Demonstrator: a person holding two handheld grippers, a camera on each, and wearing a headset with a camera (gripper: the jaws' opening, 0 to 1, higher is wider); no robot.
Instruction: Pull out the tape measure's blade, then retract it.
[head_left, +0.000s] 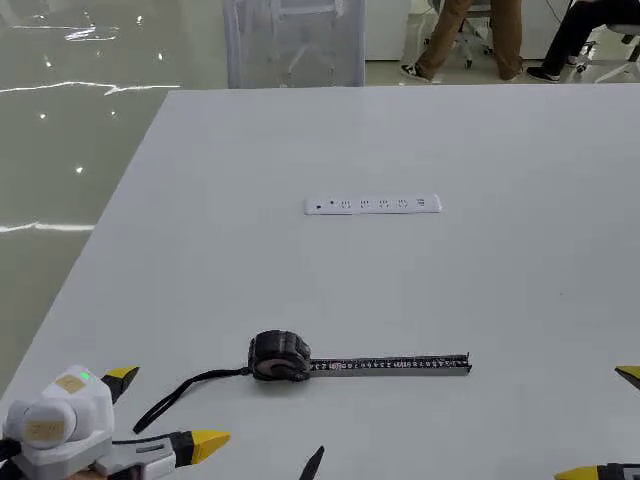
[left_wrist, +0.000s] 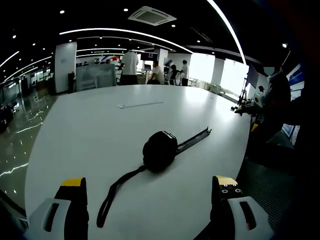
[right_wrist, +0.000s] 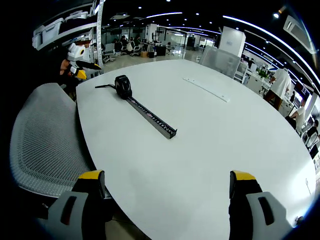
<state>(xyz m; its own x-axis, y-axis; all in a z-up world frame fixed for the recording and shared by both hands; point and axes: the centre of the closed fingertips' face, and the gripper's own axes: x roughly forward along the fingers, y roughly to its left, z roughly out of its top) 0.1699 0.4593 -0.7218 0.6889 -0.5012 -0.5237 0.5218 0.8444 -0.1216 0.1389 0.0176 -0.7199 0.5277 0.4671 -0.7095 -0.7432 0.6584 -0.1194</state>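
The black round tape measure (head_left: 279, 357) lies near my edge of the white table (head_left: 400, 130), its marked blade (head_left: 390, 365) drawn out flat to the right, while my left claw (head_left: 165, 408) and right claw (head_left: 603, 422) sit off either side, yellow-tipped jaws spread apart, gripping nothing

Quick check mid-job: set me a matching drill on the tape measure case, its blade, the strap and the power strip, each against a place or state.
Things:
1. tape measure case
2. blade
3. strap
4. power strip

Places or states:
A. white, farther across the table
B. pulled out, lying flat
C. trails toward the left tool
D. black, between strap and blade

Pairs: 1-D, 2-B, 3-C, 4-A
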